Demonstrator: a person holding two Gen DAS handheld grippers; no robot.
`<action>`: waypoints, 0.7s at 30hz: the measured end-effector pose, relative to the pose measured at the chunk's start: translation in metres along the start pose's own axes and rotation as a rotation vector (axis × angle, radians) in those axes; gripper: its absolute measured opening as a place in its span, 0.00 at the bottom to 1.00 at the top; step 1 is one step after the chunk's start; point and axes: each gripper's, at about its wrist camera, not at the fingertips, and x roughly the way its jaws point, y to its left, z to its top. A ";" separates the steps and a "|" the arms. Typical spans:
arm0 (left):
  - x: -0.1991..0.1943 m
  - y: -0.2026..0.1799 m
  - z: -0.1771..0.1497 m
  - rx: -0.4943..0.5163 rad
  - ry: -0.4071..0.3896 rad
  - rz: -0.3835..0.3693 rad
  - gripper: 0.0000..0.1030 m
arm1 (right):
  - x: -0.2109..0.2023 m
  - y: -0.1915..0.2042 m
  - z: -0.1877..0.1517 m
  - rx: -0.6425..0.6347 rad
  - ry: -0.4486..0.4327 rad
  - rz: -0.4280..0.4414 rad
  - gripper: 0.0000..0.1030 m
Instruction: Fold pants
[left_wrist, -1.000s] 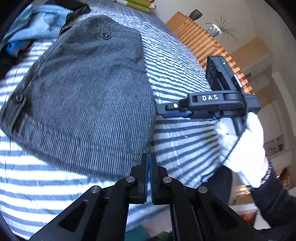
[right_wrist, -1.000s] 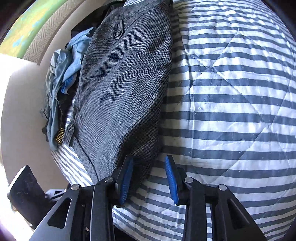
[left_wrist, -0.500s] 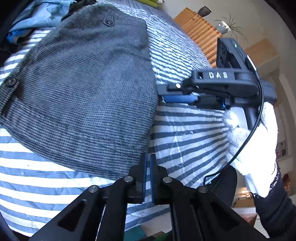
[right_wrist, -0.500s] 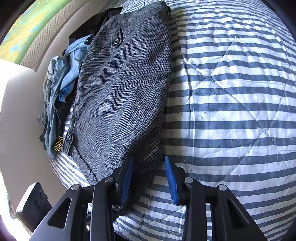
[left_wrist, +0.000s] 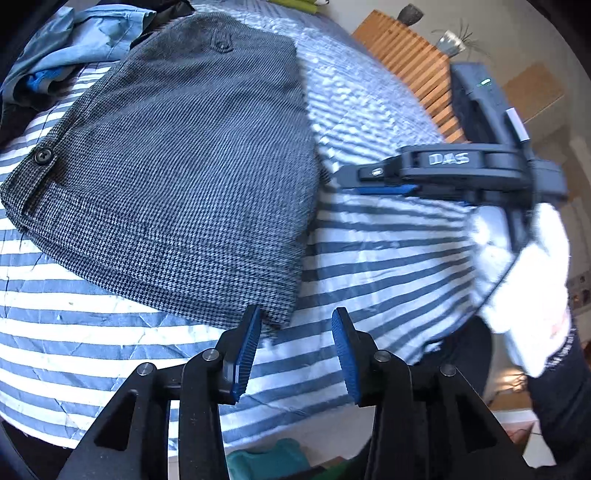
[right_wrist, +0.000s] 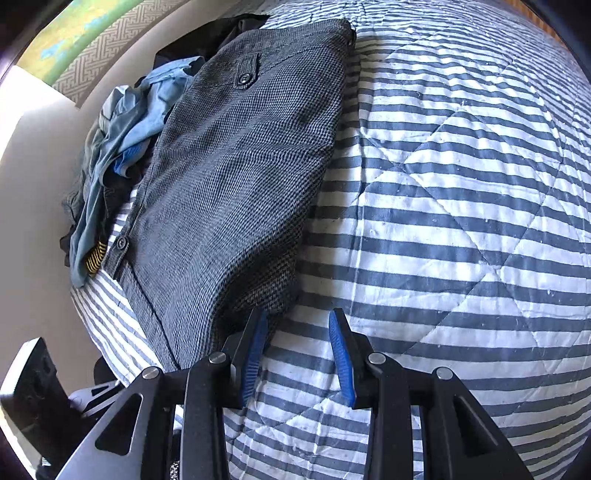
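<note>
Grey houndstooth pants (left_wrist: 177, 166) lie folded on a blue-and-white striped quilt (left_wrist: 388, 258). My left gripper (left_wrist: 296, 314) hovers at their near corner. Its jaws are opening; the corner's tip pokes in beside the left pad, and neither pad presses on it. In the right wrist view the pants (right_wrist: 236, 177) stretch away to the upper left. My right gripper (right_wrist: 295, 315) stands open over the quilt (right_wrist: 461, 221), its left finger against the pants' near edge. The right gripper (left_wrist: 376, 181), in a white-gloved hand (left_wrist: 528, 280), reaches the pants' right edge in the left wrist view.
A heap of clothes with a light blue shirt (right_wrist: 125, 122) lies past the pants' waistband, also seen as blue cloth (left_wrist: 74, 40). A slatted wooden board (left_wrist: 406, 62) stands behind the bed. The quilt drops off at the near edge above a teal item (left_wrist: 266, 461).
My left gripper went from shut to jaws apart and sank closer to the pants' near corner. The right gripper stayed open and tilted slightly at the pants' edge.
</note>
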 end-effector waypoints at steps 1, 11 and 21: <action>0.003 0.003 -0.001 -0.012 0.005 0.022 0.42 | 0.000 0.000 -0.002 -0.003 0.000 0.001 0.31; -0.004 0.014 -0.002 -0.058 -0.054 0.015 0.42 | 0.002 -0.004 -0.007 0.002 0.004 0.018 0.31; -0.018 -0.002 0.002 0.003 -0.158 0.027 0.48 | -0.003 -0.008 -0.006 0.036 -0.010 0.055 0.31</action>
